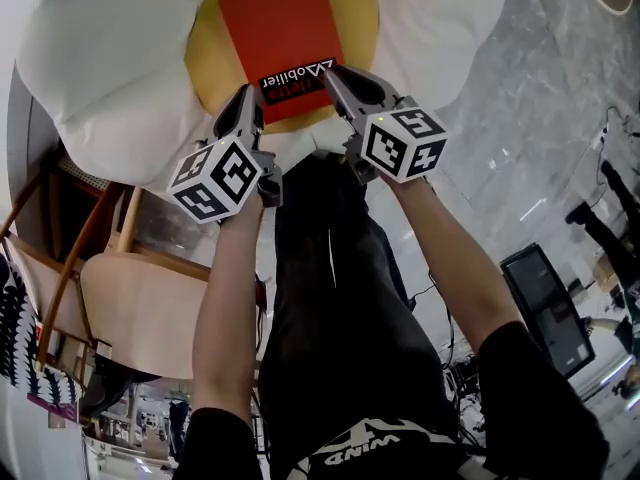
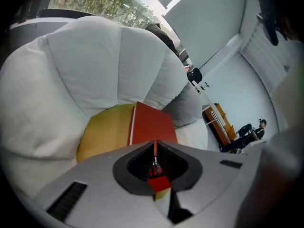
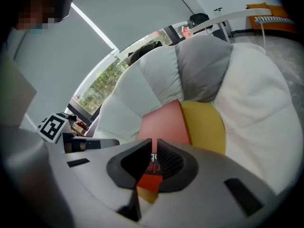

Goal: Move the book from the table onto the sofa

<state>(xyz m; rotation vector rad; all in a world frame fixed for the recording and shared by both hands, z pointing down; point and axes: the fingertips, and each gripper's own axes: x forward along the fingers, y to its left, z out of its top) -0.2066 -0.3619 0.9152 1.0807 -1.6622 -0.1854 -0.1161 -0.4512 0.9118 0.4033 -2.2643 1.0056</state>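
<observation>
A red book (image 1: 280,33) lies flat on the yellow centre cushion (image 1: 205,58) of a white, petal-shaped sofa (image 1: 100,78). Its lettered near edge faces me. My left gripper (image 1: 250,103) hovers at the book's near left edge and my right gripper (image 1: 332,76) over its near right corner. In the left gripper view the jaws (image 2: 155,144) stand together with only a thin slit, and the book (image 2: 152,125) lies beyond and below them. The right gripper view shows the same: jaws (image 3: 154,144) nearly touching, book (image 3: 164,125) and cushion (image 3: 206,122) below. Neither gripper holds anything.
A light wooden chair (image 1: 140,298) stands to the left below the sofa. Grey marble floor (image 1: 540,118) spreads to the right, with a dark flat box (image 1: 545,308) on it. A wooden rack (image 2: 221,122) and a seated person (image 2: 251,129) are far off.
</observation>
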